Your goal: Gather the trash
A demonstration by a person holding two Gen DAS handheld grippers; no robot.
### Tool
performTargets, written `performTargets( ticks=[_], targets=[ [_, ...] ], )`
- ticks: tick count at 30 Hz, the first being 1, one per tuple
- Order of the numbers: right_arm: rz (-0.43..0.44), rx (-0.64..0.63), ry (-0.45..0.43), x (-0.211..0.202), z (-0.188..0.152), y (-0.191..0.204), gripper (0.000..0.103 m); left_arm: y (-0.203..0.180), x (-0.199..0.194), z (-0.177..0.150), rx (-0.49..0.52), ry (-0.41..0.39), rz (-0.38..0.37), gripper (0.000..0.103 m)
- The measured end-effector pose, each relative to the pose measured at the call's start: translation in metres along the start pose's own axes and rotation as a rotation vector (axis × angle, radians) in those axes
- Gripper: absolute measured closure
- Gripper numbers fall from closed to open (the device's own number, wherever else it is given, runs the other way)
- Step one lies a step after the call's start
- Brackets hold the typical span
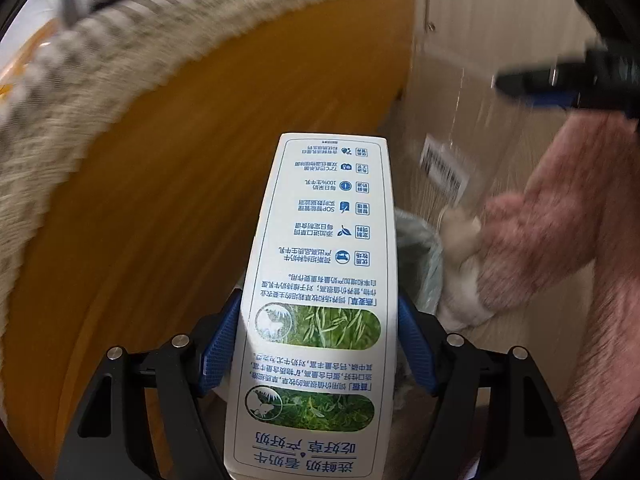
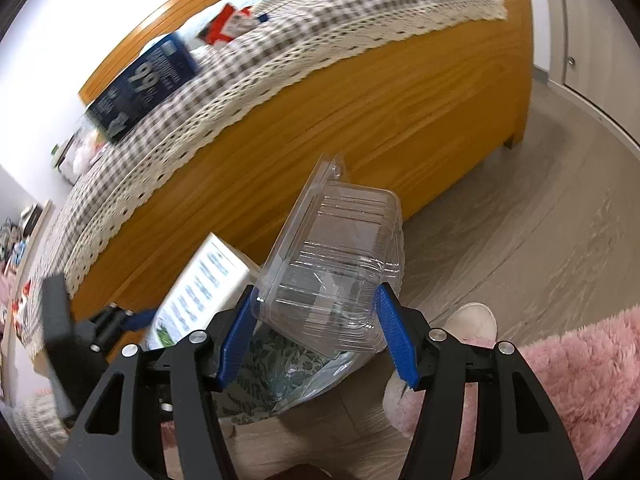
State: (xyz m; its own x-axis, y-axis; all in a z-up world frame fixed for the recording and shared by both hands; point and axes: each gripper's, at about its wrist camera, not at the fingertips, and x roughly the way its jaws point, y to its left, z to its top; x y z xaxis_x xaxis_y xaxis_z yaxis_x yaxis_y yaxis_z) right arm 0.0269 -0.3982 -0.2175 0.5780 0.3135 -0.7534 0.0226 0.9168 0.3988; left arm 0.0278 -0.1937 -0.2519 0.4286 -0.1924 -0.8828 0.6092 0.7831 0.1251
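**Left wrist view: a carton and a clamshell over the trash bag**

Left wrist view: the left gripper (image 1: 316, 344) clamps a white milk carton (image 1: 320, 280) between its blue pads, jaws fairly wide. The right gripper (image 2: 318, 334) pinches a clear plastic clamshell box (image 2: 340, 256) — empty. Both hang over a pale trash bag (image 2: 280, 376) by the wooden bed frame (image 2: 360, 120); the bag's contents are hard to make out.

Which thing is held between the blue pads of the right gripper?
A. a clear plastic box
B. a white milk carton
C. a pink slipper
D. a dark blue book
A: in the right wrist view the right gripper has its blue pads pressed on both sides of the clear plastic box; the white milk carton is in the left gripper.
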Motion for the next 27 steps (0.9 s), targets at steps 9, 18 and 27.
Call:
performTargets(
  ticks=[9,18,27],
  targets=[
    [-0.034,0.085,-0.023,0.007,0.023,-0.02,0.044,-0.003,0.072,-0.012,0.185,0.096,-0.004,0.033],
    [-0.05,0.146,0.015,0.029,0.036,-0.034,0.044,-0.008,0.126,-0.023,0.344,0.128,-0.015,0.033],
    [-0.053,0.139,0.056,0.042,0.039,-0.033,0.044,-0.016,0.167,-0.041,0.466,0.143,0.01,0.033]
  ],
)
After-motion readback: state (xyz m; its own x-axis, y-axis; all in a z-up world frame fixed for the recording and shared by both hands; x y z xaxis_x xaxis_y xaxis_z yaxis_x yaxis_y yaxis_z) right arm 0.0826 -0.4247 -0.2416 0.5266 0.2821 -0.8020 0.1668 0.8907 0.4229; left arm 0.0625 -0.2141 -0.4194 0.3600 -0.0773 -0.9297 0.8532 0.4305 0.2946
